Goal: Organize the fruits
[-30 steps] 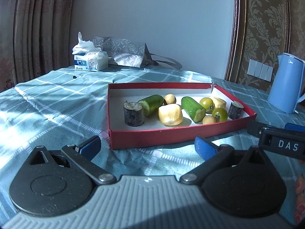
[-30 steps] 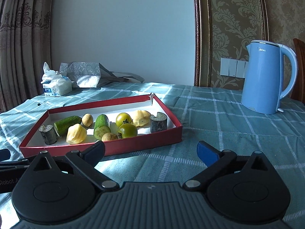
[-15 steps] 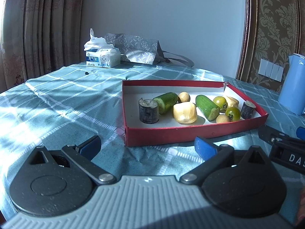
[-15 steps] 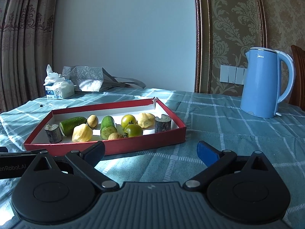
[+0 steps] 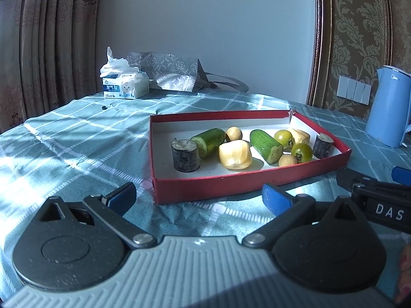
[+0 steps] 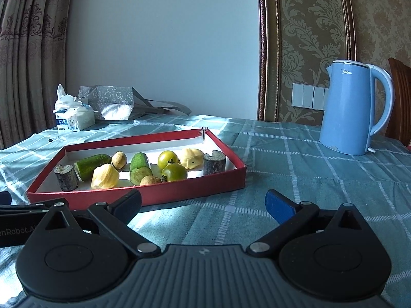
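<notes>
A shallow red tray with a white floor lies on the checked tablecloth. Inside it are two cucumber halves, two green tomatoes, two yellow jackfruit pieces, two small tan round fruits and two dark cane stubs. My left gripper stands open just short of the tray's near wall, nothing between its fingers. My right gripper is open too, near the tray's right front corner.
A blue electric kettle stands to the right of the tray. At the table's far left are a tissue pack and a grey patterned bag. A wooden chair back shows at the right edge.
Both views shifted slightly: the tray sits a little farther right in the left wrist view, and a little closer in the right wrist view. Both grippers stayed open.
</notes>
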`<action>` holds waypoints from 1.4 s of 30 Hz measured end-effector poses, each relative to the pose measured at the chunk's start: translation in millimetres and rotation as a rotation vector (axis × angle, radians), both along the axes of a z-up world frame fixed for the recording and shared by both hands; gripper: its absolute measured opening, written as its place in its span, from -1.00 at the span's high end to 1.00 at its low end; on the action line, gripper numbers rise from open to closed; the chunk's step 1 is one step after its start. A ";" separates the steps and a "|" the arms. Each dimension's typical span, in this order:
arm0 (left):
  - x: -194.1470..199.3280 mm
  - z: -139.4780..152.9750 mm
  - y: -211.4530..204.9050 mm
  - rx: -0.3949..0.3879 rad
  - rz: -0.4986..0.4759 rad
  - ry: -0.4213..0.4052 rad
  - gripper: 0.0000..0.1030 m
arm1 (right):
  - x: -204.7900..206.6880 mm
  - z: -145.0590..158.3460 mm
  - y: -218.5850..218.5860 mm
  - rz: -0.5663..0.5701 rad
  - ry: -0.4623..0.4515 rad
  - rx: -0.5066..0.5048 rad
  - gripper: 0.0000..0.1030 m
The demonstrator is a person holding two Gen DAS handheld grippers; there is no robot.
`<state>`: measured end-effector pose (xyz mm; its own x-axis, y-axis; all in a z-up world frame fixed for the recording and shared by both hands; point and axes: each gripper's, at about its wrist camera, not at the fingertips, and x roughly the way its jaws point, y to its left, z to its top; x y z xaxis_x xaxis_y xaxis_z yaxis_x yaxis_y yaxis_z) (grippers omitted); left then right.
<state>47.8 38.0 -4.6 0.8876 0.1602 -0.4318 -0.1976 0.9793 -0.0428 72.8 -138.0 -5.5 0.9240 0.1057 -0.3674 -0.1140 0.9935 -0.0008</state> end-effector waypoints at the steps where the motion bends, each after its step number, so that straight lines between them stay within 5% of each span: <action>1: -0.3 0.1 -0.7 0.005 0.000 -0.001 -1.00 | 0.7 0.0 -0.3 -0.001 0.003 0.002 -1.00; 42: -3.9 4.2 -4.3 0.044 -0.047 -0.015 -0.94 | 1.3 -1.0 -2.6 0.001 0.023 0.018 -1.00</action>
